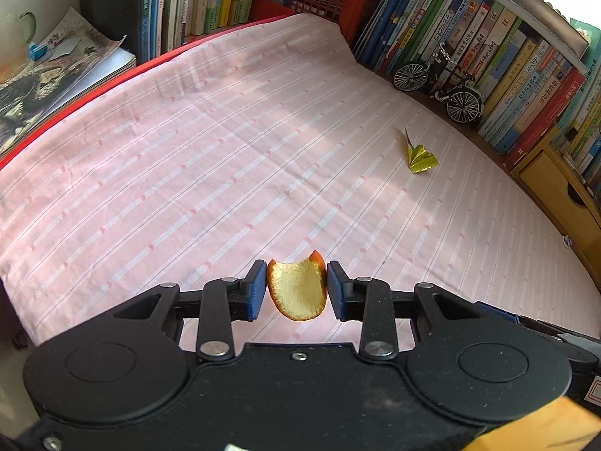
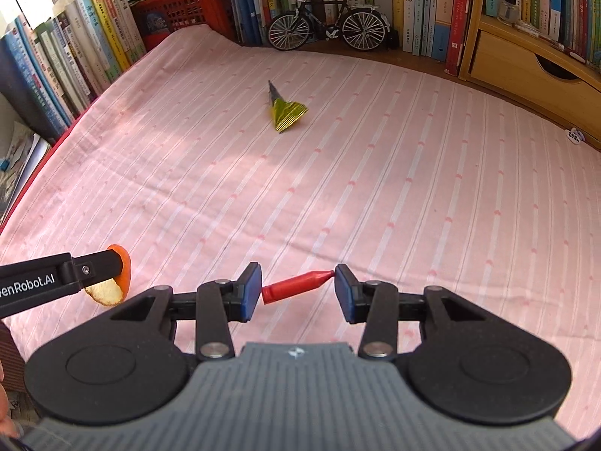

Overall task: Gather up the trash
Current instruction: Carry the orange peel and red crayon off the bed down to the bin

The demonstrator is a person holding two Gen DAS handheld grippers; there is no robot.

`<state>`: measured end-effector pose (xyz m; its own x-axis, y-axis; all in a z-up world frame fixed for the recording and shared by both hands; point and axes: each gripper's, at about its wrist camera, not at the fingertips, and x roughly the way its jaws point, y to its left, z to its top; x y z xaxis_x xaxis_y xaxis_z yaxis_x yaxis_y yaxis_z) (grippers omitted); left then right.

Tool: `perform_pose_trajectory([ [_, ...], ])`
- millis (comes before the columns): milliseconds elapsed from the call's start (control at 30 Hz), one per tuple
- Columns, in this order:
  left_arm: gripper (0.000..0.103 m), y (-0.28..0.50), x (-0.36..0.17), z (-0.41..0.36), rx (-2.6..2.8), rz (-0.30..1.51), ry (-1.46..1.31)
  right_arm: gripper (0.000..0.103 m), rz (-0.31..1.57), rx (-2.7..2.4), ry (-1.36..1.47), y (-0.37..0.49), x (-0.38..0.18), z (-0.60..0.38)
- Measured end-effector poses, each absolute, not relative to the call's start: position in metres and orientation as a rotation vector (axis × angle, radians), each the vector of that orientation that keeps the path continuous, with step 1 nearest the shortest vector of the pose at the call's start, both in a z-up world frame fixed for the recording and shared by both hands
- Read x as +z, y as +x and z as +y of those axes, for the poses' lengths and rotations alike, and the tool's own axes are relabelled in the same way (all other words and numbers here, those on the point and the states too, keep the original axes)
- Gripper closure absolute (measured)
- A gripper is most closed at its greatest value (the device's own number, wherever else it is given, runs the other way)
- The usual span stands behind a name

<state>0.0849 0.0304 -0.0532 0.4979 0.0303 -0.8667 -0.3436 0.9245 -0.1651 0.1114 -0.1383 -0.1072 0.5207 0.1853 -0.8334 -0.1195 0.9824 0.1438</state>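
My left gripper (image 1: 296, 288) is shut on a curved piece of orange peel (image 1: 297, 288), its pale inner side facing the camera, held above the pink striped cloth (image 1: 225, 150). In the right wrist view that same peel (image 2: 112, 285) shows at the lower left in the left gripper's fingers (image 2: 97, 265). My right gripper (image 2: 297, 288) is shut on a red crayon (image 2: 296, 283), clamped end to end between the blue pads and lifted off the cloth. A folded yellow-green paper scrap (image 2: 286, 111) lies farther out on the cloth, also seen as a small paper scrap (image 1: 420, 154) in the left wrist view.
Rows of books (image 2: 75, 56) line the back and left, with a red crate (image 2: 180, 7). A model bicycle (image 2: 326, 22) stands at the cloth's far edge. A wooden drawer unit (image 2: 526, 64) sits at the right. Loose magazines (image 1: 56, 75) lie left of the cloth.
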Motion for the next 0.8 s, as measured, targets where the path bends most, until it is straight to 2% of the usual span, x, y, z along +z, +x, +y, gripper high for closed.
perform_pose_trajectory([
  [500, 0.071, -0.125, -0.034, 0.096, 0.342, 1.075, -0.387, 0.056, 1.018, 0.298, -0.035, -0.037, -0.091, -0.053],
  [800, 0.071, -0.227, -0.052, 0.129, 0.417, 1.132, -0.451, 0.056, 1.053, 0.399, -0.098, -0.121, -0.103, -0.003],
])
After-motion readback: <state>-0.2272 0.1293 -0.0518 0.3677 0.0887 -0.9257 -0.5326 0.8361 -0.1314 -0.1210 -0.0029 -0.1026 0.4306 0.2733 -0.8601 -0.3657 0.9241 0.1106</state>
